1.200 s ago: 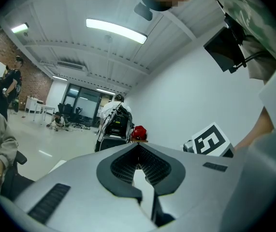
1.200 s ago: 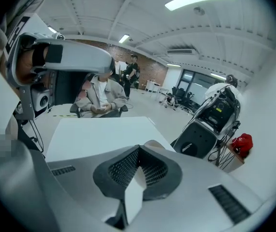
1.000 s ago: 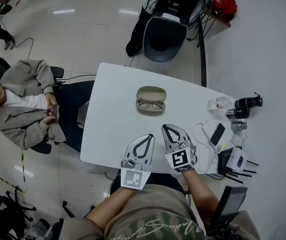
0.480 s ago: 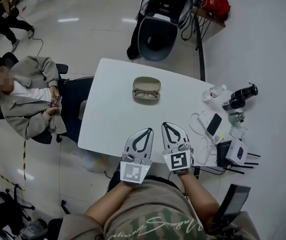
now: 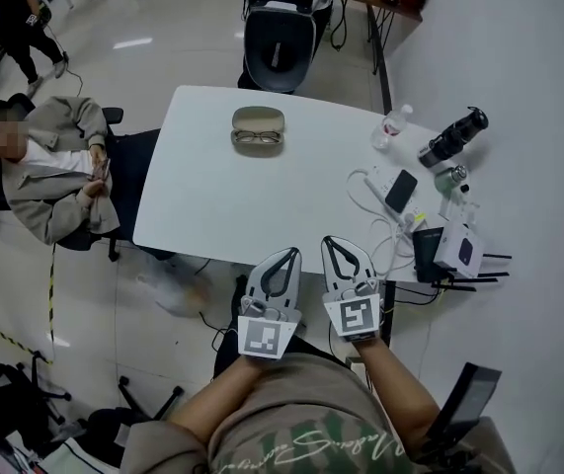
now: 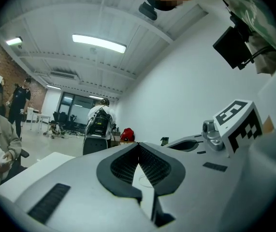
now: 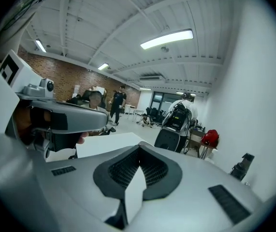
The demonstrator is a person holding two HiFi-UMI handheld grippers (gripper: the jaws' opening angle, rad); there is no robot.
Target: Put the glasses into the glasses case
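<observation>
A white desk fills the middle of the head view, with a seated person in a grey jacket at its left side and a black chair at its far end. The left gripper and the right gripper are held side by side over the near edge of the desk, both pointing toward the far end. Each has its jaws pressed together at the tips with nothing between them, which the left gripper view and the right gripper view both show plainly. On the right part of the desk lie a white router with black antennas, a black phone on a white power strip, a black cylinder-shaped device and a small water bottle. The glasses case sits open near the far end of the desk, well apart from both grippers, and the glasses lie across its near half.
</observation>
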